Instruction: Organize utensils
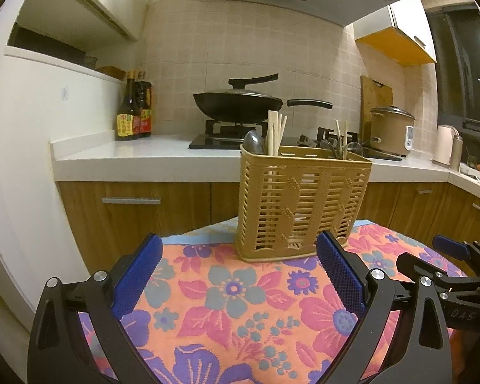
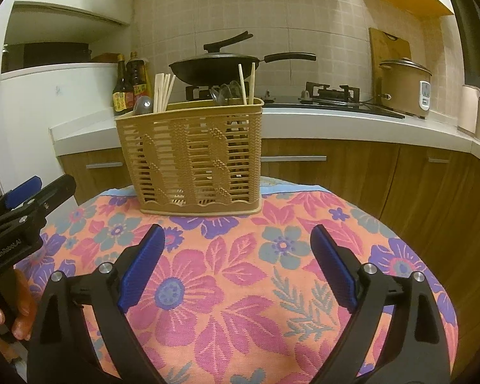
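A tan slatted utensil basket (image 1: 300, 204) (image 2: 192, 156) stands upright at the far edge of a flowered cloth (image 1: 233, 291) (image 2: 227, 275). Wooden chopsticks (image 1: 276, 132) (image 2: 164, 92) and a metal spoon (image 1: 253, 143) (image 2: 143, 105) stick up from its left end. More chopsticks (image 2: 247, 84) and dark utensils rise at its right end. My left gripper (image 1: 238, 262) hovers open over the cloth just short of the basket, nothing between its blue pads (image 1: 137, 275). My right gripper (image 2: 236, 262) is open and empty too, a little nearer than the basket.
Behind the cloth runs a white counter (image 1: 150, 156) with two sauce bottles (image 1: 134, 112), a black lidded wok (image 1: 240, 102) on a gas hob and a rice cooker (image 1: 392, 128). Wooden cabinet doors (image 2: 352, 176) lie below. A hand (image 2: 12, 313) holds the left gripper's handle.
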The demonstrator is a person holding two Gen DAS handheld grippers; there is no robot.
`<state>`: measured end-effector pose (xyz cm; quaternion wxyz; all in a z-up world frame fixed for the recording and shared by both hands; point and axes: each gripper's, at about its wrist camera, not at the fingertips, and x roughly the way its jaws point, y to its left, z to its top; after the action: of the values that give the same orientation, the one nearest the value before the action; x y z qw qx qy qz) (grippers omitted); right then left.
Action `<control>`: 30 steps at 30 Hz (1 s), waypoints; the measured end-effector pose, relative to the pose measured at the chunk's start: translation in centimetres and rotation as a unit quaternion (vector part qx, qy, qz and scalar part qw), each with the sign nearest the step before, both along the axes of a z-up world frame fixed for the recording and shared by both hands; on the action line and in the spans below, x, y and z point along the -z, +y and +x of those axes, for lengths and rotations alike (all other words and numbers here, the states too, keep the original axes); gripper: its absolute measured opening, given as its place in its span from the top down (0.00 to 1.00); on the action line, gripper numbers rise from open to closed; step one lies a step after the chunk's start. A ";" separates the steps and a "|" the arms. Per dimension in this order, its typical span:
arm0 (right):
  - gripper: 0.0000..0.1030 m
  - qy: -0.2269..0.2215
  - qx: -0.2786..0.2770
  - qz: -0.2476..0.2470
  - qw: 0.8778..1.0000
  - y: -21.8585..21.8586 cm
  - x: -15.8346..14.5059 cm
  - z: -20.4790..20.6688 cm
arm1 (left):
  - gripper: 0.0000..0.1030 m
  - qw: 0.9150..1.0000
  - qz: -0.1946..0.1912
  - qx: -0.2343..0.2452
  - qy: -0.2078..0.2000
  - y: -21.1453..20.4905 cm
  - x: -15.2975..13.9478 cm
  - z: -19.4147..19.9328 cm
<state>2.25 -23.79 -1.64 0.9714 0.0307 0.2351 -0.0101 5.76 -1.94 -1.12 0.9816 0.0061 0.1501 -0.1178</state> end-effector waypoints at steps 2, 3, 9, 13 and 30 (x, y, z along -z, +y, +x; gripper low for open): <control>0.14 0.002 0.002 0.002 1.000 -0.1 0.0 0.1 | 0.09 1.000 0.005 0.000 0.003 -0.2 0.0 0.2; 0.13 0.003 0.003 0.003 1.000 -0.1 0.0 0.1 | 0.09 1.000 0.006 0.000 0.005 -0.2 0.0 0.2; 0.12 0.004 0.006 0.007 1.000 -0.1 0.1 0.1 | 0.08 1.000 0.005 0.001 0.006 -0.3 0.0 0.3; 0.12 0.005 0.007 0.007 1.000 -0.2 0.1 0.1 | 0.08 1.000 0.006 0.000 0.005 -0.3 0.0 0.2; 0.12 0.006 0.011 0.007 1.000 -0.2 0.1 0.1 | 0.07 1.000 0.006 0.000 0.011 -0.3 0.1 0.3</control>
<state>2.39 -24.02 -1.73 0.9696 0.0404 0.2407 -0.0190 6.04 -2.22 -1.24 0.9797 0.0102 0.1620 -0.1174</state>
